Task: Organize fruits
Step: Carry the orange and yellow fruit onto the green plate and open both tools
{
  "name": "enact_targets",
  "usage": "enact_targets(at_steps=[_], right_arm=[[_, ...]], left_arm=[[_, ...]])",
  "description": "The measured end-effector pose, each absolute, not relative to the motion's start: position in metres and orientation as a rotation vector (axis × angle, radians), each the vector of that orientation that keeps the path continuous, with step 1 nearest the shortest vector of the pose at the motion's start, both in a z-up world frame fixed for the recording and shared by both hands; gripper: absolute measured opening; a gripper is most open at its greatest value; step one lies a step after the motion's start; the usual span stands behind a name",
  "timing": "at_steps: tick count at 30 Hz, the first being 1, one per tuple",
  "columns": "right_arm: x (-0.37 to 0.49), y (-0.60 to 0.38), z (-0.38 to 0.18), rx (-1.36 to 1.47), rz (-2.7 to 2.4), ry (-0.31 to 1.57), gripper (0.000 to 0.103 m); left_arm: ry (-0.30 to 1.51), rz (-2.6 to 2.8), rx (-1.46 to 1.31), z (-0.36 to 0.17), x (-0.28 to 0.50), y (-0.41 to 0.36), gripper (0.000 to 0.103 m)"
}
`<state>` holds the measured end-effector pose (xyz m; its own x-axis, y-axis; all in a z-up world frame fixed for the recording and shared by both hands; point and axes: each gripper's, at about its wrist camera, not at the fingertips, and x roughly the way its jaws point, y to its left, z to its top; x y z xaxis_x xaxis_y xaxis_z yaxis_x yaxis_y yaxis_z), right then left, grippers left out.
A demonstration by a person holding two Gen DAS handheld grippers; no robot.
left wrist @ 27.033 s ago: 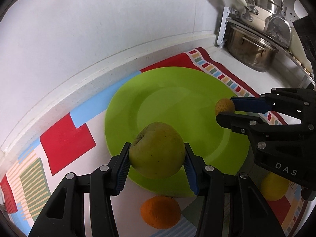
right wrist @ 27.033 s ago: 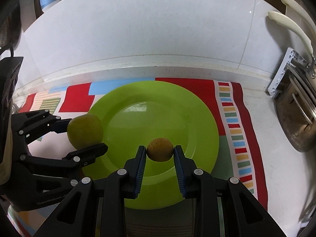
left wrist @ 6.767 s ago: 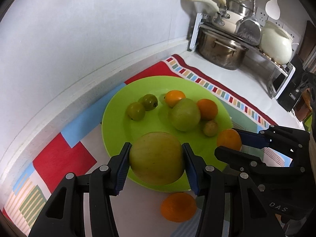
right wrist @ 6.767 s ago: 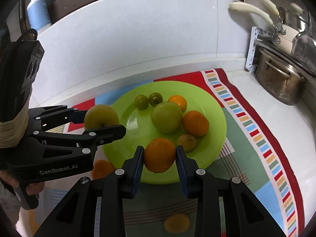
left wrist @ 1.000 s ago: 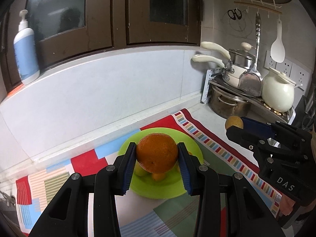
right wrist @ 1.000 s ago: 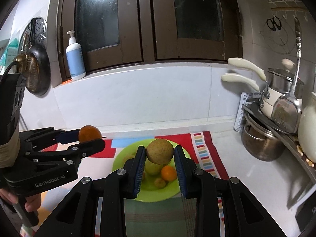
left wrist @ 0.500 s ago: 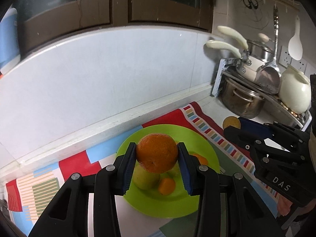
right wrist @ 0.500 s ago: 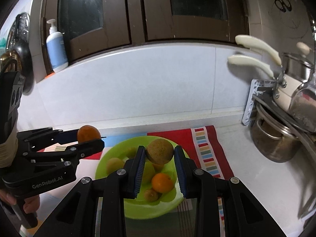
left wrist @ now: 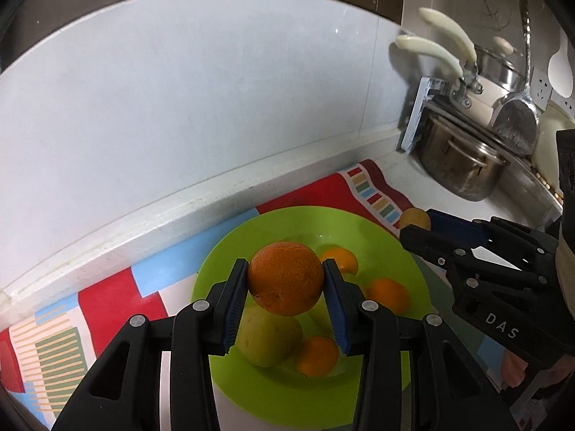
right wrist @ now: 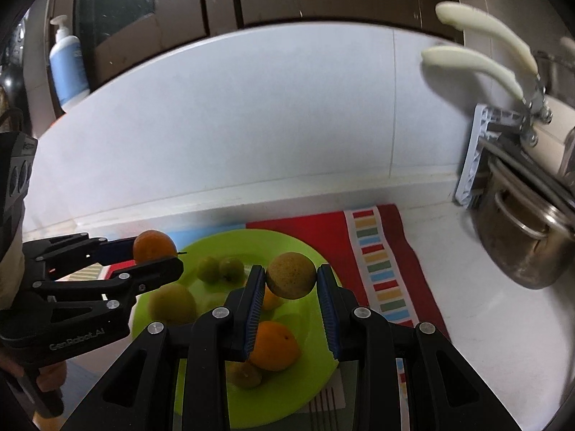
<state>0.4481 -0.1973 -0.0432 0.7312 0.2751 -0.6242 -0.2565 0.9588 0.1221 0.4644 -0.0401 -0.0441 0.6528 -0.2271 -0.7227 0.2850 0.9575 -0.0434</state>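
Note:
My left gripper [left wrist: 286, 280] is shut on an orange [left wrist: 286, 277] and holds it above the green plate [left wrist: 381, 248]. My right gripper [right wrist: 290, 281] is shut on a brownish-yellow round fruit [right wrist: 291, 276], also above the plate [right wrist: 323, 377]. The plate holds a yellow-green apple [left wrist: 267, 339], several small oranges [left wrist: 387, 292] and two small green fruits [right wrist: 220, 268]. The right gripper with its fruit [left wrist: 414, 219] shows at the right of the left wrist view. The left gripper with the orange [right wrist: 153, 245] shows at the left of the right wrist view.
The plate lies on a colourful patterned mat [left wrist: 122, 287] on a white counter against a white backsplash. A steel pot [left wrist: 463, 168] and a rack of pans with cream handles [left wrist: 427, 50] stand at the right. A soap bottle [right wrist: 68, 68] stands on the ledge.
Both grippers have come down and forward towards the plate with their fruits still held. The plate and its fruits now look larger and closer.

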Motion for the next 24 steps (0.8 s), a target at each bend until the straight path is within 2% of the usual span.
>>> enact_targets(at_steps=[11,15,18,24], right_arm=[[0.462,-0.195,-0.066,0.034,0.298,0.745,0.031],[0.462,-0.194,-0.066,0.02,0.287,0.749,0.031],[0.46,-0.192,-0.062,0.005,0.275,0.745,0.036],[0.441,-0.192,-0.047,0.006,0.269,0.723,0.036]], left_arm=[[0.853,-0.296,0.077,-0.06,0.475,-0.041,0.041],[0.829,-0.275,0.073,-0.055,0.474,-0.038,0.057],[0.814,-0.268,0.065,-0.048,0.468,-0.034,0.057],[0.787,-0.233,0.064,-0.03,0.443,-0.027,0.061]])
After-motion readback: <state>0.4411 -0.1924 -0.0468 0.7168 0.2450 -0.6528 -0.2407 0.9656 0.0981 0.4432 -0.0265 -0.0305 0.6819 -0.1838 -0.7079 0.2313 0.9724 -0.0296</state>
